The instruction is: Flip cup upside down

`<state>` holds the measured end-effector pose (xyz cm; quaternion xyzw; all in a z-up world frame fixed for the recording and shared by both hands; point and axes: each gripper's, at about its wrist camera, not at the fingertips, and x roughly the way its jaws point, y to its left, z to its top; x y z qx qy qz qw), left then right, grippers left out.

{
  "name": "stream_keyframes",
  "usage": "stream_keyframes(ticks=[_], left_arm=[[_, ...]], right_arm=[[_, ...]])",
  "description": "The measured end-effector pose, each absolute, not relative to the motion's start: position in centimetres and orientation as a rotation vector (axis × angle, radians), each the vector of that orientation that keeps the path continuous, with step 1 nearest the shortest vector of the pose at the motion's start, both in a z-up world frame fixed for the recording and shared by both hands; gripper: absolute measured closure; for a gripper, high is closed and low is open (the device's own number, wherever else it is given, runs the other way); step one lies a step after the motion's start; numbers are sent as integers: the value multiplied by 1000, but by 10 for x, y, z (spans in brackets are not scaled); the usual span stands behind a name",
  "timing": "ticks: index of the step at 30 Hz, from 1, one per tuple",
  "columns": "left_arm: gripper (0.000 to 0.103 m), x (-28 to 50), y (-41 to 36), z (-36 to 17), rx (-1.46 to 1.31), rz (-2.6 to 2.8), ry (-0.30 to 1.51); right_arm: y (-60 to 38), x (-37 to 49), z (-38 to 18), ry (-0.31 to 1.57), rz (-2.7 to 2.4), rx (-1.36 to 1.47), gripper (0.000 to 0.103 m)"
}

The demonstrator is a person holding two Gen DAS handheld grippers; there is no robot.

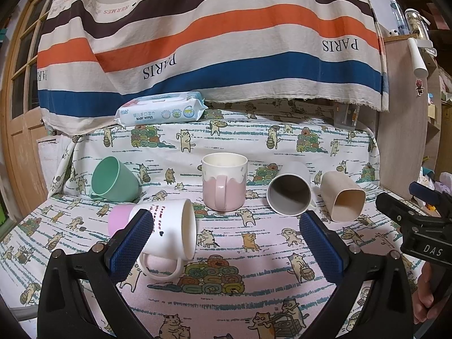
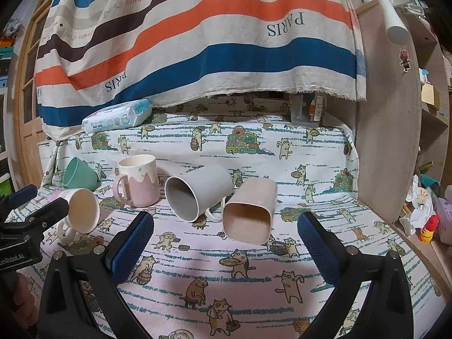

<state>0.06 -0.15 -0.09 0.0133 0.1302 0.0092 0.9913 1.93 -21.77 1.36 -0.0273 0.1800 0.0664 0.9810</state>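
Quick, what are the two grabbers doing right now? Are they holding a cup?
Left gripper: open, fingers wide apart, holding nothing.
Right gripper: open, fingers wide apart, holding nothing.

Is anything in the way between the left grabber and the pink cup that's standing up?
Mostly no. The left gripper is open, with bare cloth ahead up to the pink mug. The white mug lies on its side by the left finger, off that path.
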Motion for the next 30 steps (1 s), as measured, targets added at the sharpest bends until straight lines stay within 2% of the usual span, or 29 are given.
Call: stream_keyframes(ticks=[30], left_arm=[[0, 0, -2, -3, -1, 20, 263]], right_arm=[[-215, 16, 15, 344, 135, -66, 0]])
